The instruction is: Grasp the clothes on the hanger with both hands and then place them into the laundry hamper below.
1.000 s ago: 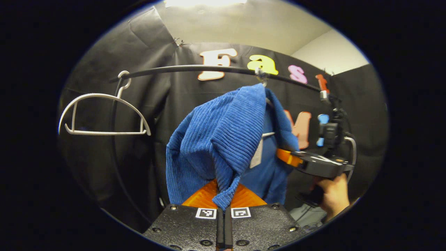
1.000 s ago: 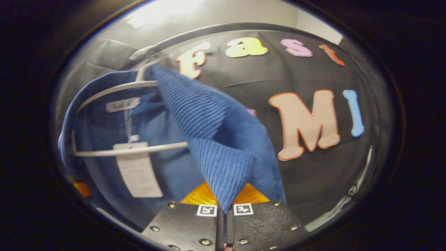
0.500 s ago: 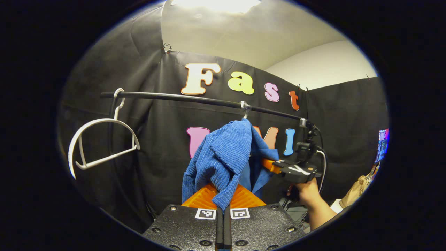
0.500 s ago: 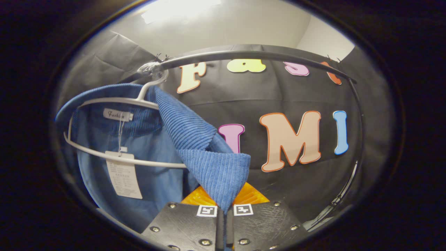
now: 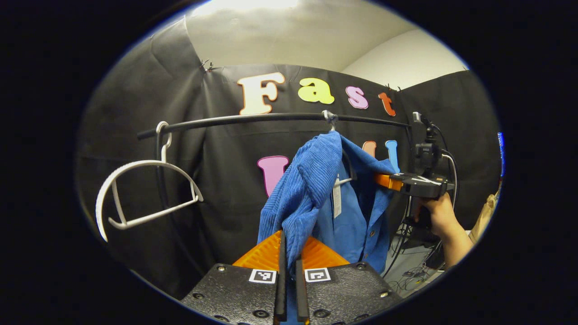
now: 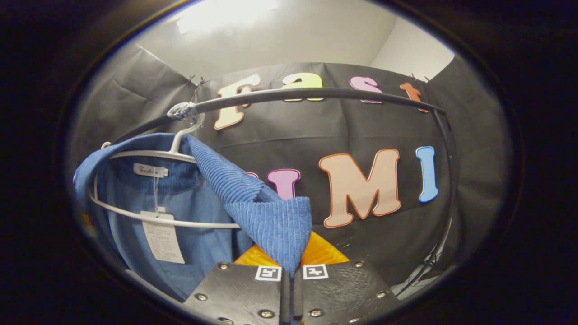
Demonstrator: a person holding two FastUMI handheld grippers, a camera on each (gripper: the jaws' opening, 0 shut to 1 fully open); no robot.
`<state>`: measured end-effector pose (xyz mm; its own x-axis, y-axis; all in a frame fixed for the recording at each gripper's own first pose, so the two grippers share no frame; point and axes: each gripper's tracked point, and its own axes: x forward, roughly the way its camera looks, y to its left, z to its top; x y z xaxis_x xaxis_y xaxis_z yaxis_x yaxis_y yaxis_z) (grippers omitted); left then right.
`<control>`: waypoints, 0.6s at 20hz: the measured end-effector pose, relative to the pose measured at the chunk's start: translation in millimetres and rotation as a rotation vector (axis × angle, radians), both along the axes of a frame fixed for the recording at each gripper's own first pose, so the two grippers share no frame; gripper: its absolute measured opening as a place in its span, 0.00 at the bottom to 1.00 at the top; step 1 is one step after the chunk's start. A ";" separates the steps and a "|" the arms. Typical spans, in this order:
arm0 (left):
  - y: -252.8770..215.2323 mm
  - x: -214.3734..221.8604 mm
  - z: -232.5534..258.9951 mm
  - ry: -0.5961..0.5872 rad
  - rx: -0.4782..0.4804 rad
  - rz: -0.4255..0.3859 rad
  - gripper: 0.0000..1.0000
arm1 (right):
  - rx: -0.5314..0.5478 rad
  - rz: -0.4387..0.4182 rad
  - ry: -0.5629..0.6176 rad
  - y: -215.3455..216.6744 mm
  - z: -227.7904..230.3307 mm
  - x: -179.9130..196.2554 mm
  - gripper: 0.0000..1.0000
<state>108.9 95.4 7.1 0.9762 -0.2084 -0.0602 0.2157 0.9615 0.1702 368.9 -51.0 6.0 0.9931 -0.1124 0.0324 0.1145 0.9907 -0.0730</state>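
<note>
Both jaws pinch blue cloth: the left gripper (image 5: 289,289) clamps one fold of the shirt (image 5: 311,189), the right gripper (image 6: 289,289) another corner. In the left gripper view, an empty white hanger (image 5: 144,194) hangs at the rail's (image 5: 253,119) left end. The shirt hangs midway along it on its own hanger (image 6: 153,189), a paper tag (image 6: 162,237) dangling inside. Further right, a hand (image 5: 435,212) holds the right gripper at the shirt's far side, cables behind it.

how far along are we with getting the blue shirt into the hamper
Done: both grasps. The left hand-held gripper and right hand-held gripper each pinch a fold of the blue shirt. In hand: pulling it off the hanger. Left: freeing it and lowering it into the hamper.
</note>
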 end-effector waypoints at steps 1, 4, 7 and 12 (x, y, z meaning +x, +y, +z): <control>-2.4 3.2 -1.2 0.006 -0.002 -0.007 0.10 | -0.026 -0.013 0.003 -0.5 -0.2 0.6 0.03; 0.1 6.6 -4.7 0.046 -0.005 -0.019 0.01 | -0.075 -0.052 -0.008 -2.8 3.9 2.7 0.03; 5.8 3.0 8.2 0.023 -0.009 -0.027 0.00 | -0.079 -0.088 -0.032 -14.0 13.5 1.3 0.03; 11.4 -9.9 54.2 -0.083 0.024 -0.082 0.00 | -0.094 -0.092 -0.060 -21.2 23.9 14.9 0.03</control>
